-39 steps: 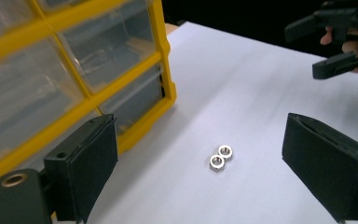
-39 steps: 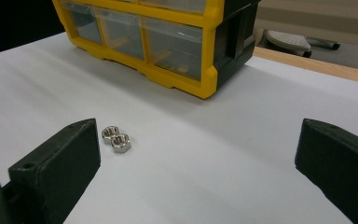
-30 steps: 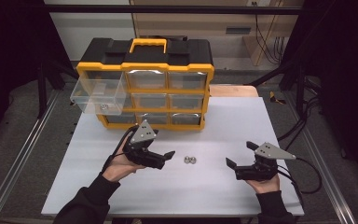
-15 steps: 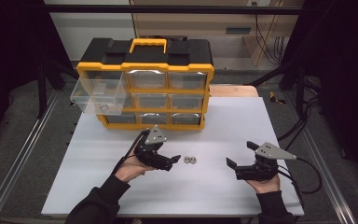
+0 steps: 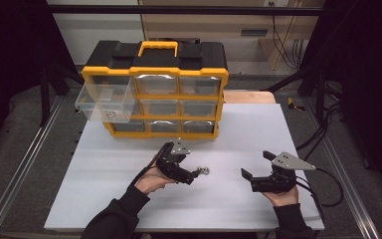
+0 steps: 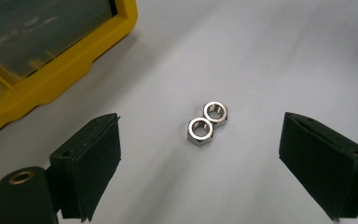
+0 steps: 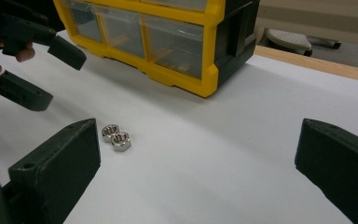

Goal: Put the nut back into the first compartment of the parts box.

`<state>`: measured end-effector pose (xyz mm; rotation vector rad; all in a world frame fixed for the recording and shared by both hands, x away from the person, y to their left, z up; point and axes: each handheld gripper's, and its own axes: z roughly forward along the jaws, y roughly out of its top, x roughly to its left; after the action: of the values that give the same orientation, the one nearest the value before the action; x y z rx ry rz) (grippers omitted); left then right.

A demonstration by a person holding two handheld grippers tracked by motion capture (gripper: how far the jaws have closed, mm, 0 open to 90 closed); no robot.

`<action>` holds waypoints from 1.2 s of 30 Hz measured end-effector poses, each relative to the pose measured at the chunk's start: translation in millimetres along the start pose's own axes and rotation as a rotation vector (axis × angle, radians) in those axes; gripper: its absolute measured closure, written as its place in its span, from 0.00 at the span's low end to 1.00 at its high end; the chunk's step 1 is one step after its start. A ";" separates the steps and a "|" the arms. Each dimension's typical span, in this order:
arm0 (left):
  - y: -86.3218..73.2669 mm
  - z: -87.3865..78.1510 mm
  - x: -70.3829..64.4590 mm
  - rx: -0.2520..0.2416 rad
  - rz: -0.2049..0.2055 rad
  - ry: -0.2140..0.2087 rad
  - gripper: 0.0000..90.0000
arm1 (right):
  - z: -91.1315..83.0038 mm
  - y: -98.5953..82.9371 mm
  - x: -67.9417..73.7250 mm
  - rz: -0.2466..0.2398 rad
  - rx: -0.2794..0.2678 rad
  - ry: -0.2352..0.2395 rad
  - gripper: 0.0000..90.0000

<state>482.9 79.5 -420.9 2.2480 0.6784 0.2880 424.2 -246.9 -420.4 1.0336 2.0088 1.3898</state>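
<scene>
Left gripper (image 5: 195, 174) has advanced, gaping empty around two touching nuts (image 6: 208, 122).

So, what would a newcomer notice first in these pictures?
The yellow and black plastic drawer cabinet at the back of the white table, with one clear drawer pulled out at its left. Then two small silver hex nuts, touching, on the table between the open left gripper and the open right gripper.

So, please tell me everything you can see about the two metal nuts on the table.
The two nuts are small shiny silver hexagons, apparently steel, each with a round, seemingly threaded hole. They lie flat on the white table, touching side by side, in front of the yellow organizer. The left gripper points at them with jaws open, not touching them.
</scene>
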 end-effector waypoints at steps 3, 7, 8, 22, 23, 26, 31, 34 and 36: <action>-1.1 8.8 -1.8 0.011 -0.010 -0.004 0.14 | -0.1 0.1 -0.1 0.000 -0.002 -0.002 0.01; -1.9 15.3 -2.7 0.027 -0.001 -0.003 0.15 | -0.1 0.2 0.0 0.001 -0.003 -0.001 0.01; -2.3 19.7 -3.7 0.033 -0.003 -0.007 0.15 | -0.1 0.2 0.0 0.002 -0.003 0.000 0.01; -5.1 45.3 -2.6 0.096 -0.024 0.000 0.36 | -0.4 0.6 0.5 0.013 -0.008 -0.005 0.01; -5.3 46.0 -1.8 0.100 -0.028 -0.003 0.38 | -0.4 0.6 0.4 0.012 -0.008 -0.005 0.01; -6.2 48.7 -0.7 0.108 -0.030 0.002 0.45 | -0.8 0.7 0.5 0.016 -0.007 -0.003 0.01; -6.8 53.5 -1.9 0.117 -0.038 -0.016 0.54 | -0.4 0.6 0.5 0.013 -0.008 -0.005 0.01; -6.7 56.4 -2.5 0.128 -0.034 -0.015 0.58 | -0.8 0.7 0.6 0.015 -0.007 -0.003 0.01; -6.9 58.4 -2.8 0.130 -0.032 -0.012 0.61 | -1.0 0.7 0.3 0.013 -0.008 -0.004 0.01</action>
<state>501.2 46.5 -466.2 2.3576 0.7447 0.2205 423.5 -247.1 -419.4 1.0472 1.9962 1.4003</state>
